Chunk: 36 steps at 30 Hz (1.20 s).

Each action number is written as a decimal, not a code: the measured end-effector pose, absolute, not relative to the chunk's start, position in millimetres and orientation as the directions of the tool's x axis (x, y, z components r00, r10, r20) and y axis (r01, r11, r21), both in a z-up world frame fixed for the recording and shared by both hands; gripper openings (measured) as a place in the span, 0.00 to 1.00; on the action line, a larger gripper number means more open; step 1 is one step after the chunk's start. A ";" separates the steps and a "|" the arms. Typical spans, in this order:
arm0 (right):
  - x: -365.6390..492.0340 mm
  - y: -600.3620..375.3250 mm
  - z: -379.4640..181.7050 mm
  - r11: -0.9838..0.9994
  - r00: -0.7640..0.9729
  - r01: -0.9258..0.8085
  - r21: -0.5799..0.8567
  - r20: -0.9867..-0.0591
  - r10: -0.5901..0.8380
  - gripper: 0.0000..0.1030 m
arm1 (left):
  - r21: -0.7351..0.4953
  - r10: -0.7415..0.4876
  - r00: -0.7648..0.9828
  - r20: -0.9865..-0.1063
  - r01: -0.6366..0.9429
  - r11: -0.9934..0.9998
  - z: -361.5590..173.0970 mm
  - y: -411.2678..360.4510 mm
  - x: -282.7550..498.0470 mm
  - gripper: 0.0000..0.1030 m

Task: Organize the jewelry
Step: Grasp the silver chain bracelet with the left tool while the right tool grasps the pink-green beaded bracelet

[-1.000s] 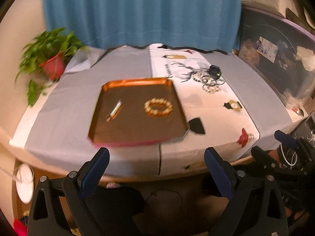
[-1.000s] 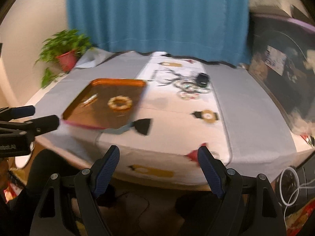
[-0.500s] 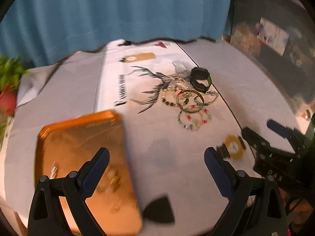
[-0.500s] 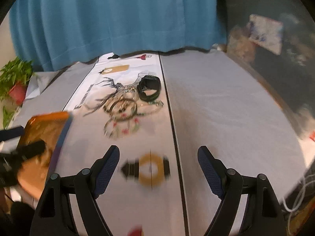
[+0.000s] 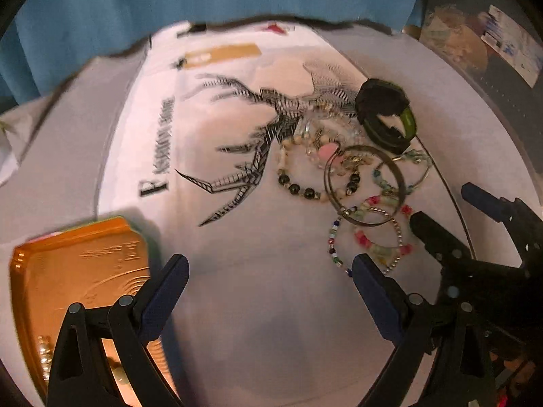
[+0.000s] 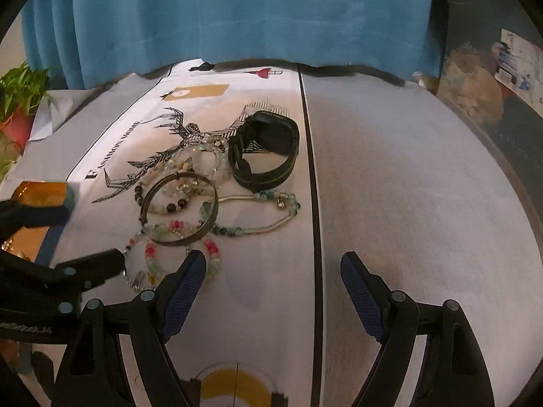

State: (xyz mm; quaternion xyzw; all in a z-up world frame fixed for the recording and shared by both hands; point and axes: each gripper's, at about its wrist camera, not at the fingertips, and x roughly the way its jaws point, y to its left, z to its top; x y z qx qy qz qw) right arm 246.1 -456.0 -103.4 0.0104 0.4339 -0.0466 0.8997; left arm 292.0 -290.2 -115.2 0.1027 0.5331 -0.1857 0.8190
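Note:
A heap of bracelets (image 5: pixel 353 183) lies on the white printed cloth; it also shows in the right wrist view (image 6: pixel 190 203). A metal bangle (image 6: pixel 180 213) lies on top, a black and green wristband (image 6: pixel 264 151) behind it, and bead bracelets (image 5: pixel 370 237) in front. An orange tray (image 5: pixel 71 278) sits at the left. My left gripper (image 5: pixel 268 271) is open and empty, just left of the heap. My right gripper (image 6: pixel 271 271) is open and empty, just in front of and right of the heap.
A grey tablecloth (image 6: pixel 407 186) covers the table around the white runner. A blue curtain (image 6: pixel 237 10) hangs behind. A potted plant (image 6: pixel 17 108) stands at the far left. Dark clutter (image 6: pixel 492 78) lies beyond the table's right edge.
Both grippers have moved forward over the table towards the heap of bracelets. The tray has slid to the left edge of both views. Both stay open.

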 end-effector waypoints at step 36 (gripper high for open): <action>116.1 -450.5 -15.1 0.992 0.678 0.103 -0.075 -0.724 -0.125 0.06 | -0.202 -0.442 0.343 -0.829 0.553 0.808 -11.2 -241.1 188.7 0.00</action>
